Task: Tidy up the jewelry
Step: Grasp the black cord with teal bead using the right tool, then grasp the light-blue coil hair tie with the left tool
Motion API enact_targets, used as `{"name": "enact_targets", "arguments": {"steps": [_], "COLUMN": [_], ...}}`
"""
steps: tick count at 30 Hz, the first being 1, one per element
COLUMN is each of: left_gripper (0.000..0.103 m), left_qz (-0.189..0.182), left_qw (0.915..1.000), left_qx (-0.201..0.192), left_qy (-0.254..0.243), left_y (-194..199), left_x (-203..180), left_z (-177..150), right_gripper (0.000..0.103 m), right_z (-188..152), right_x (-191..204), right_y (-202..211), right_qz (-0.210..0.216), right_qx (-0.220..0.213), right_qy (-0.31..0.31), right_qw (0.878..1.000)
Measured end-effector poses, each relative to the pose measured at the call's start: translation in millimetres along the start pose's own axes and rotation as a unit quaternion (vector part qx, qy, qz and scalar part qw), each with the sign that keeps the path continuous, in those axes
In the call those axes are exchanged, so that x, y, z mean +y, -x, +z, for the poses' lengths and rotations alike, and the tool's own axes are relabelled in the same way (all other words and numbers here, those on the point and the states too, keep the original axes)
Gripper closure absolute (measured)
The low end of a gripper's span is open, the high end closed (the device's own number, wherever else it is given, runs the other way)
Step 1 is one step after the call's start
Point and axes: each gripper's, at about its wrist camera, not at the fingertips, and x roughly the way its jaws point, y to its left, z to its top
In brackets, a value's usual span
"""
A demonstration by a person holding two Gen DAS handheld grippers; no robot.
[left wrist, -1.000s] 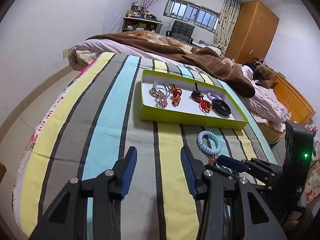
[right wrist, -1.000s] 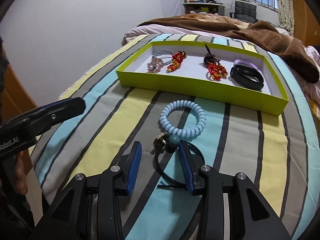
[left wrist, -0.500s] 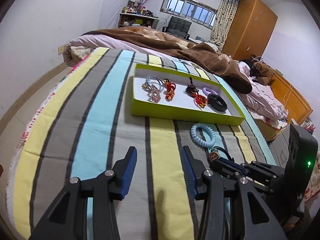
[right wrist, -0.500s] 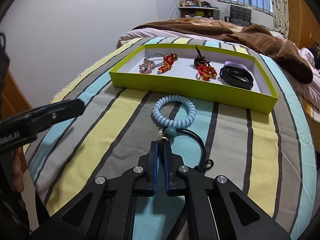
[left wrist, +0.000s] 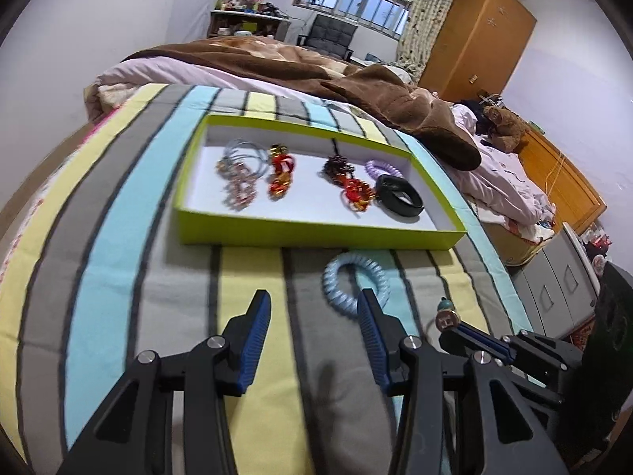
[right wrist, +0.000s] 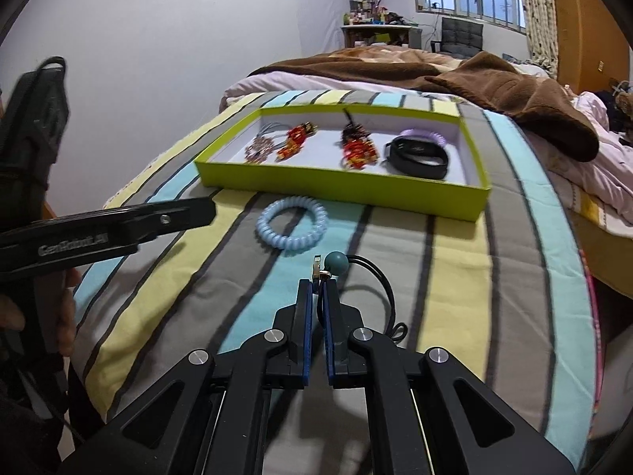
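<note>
Two sets of tongs are showing over the striped bed. The right tongs (right wrist: 317,291), at lower centre of the right wrist view, are pinching the small metal charm of the black cord bracelet (right wrist: 378,277), whose loop is trailing on the cover to the right. The left tongs (left wrist: 312,312) are hanging spread and empty near the blue coil bracelet (left wrist: 353,284), lying just below the green tray (left wrist: 316,233). Risk: the thin charm appears to be slipping-prone; the dangling cord could be snagging the tray wall.
</note>
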Motion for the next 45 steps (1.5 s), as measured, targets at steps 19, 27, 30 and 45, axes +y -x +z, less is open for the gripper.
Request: {"name": "enact_targets", "arguments": {"steps": [19,27,30,45], "left_gripper": [0.061,0.083,0.091,0.093], "left_qz": [0.071,0.082,0.082,0.066], "left_qw": [0.9938,0.9919,0.9916,0.9953], "left_qx": [0.036,0.038,0.036,0.006], "left_qy": [-0.078,-0.090,-0.093,-0.071], "left_y": [-46,-45,-44,-17], "left_x": [-28,-29,-31,-16], "left_z": [5,6,4,6], "right_gripper": [0.098,0.098,0.098,0.098], "right_z": [6,7,7,8], "right_x": [-30,-31,-31,-30], "right_y": [8,8,8,12], "right_qz": [0.003,0.005,0.005,0.000], "right_qx": [-0.013,-0.014,-0.014,-0.020], "right_qy": [-0.012,-0.013,-0.014,-0.016], "right_qw": [1.000,1.000,1.000,1.000]}}
